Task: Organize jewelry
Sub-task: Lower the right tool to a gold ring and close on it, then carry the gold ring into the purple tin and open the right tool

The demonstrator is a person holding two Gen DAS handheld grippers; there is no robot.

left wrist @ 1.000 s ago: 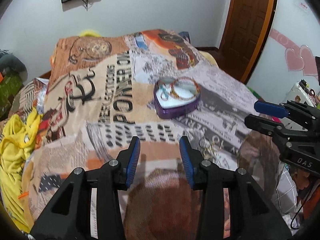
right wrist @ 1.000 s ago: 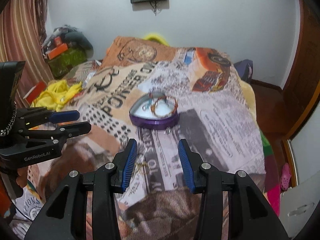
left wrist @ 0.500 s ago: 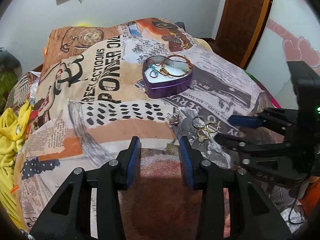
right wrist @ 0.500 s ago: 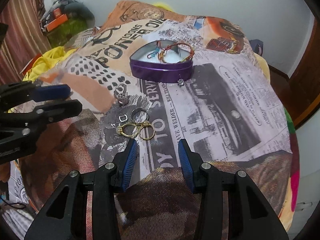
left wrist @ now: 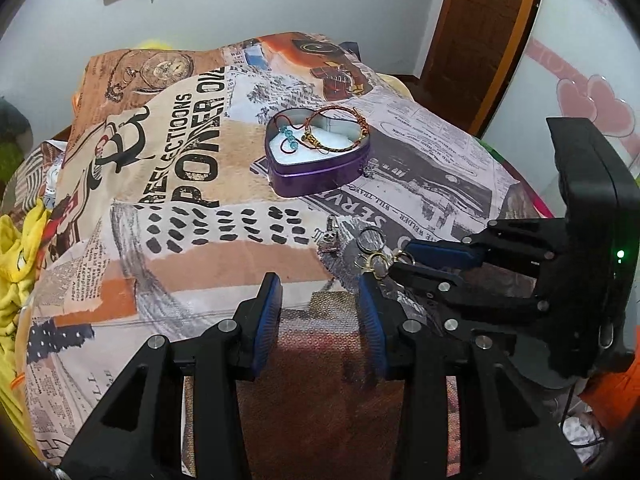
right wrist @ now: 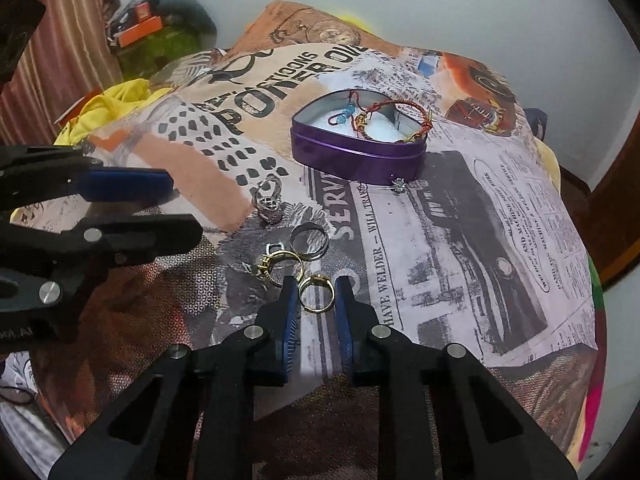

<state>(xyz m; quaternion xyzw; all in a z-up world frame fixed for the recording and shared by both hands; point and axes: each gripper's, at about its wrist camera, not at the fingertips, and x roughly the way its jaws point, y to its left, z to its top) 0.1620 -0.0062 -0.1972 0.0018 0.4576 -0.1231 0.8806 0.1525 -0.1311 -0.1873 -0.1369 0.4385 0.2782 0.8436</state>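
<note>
A purple heart-shaped tin [right wrist: 356, 160] with bracelets inside sits on the printed bedspread; it also shows in the left wrist view [left wrist: 320, 174]. Several loose rings lie in front of it: a gold ring [right wrist: 316, 294], a second gold ring [right wrist: 280, 264], a silver band [right wrist: 309, 240] and a chunky silver ring [right wrist: 269, 200]. A small stud [right wrist: 399, 185] lies by the tin. My right gripper [right wrist: 316, 292] is low over the bed with its jaws narrowed around the first gold ring, not clamped. My left gripper [left wrist: 320, 292] is open and empty, left of the rings [left wrist: 374, 258].
The bed [left wrist: 180, 184] is covered with a newspaper-print spread. Yellow cloth [left wrist: 16, 256] lies at its left edge. A wooden door [left wrist: 480, 32] stands at the far right. Clutter [right wrist: 160, 28] sits by the curtain at the far left.
My right gripper has moved forward and down to the rings, and its jaws have narrowed around a gold ring. My left gripper has moved slightly closer and stayed open.
</note>
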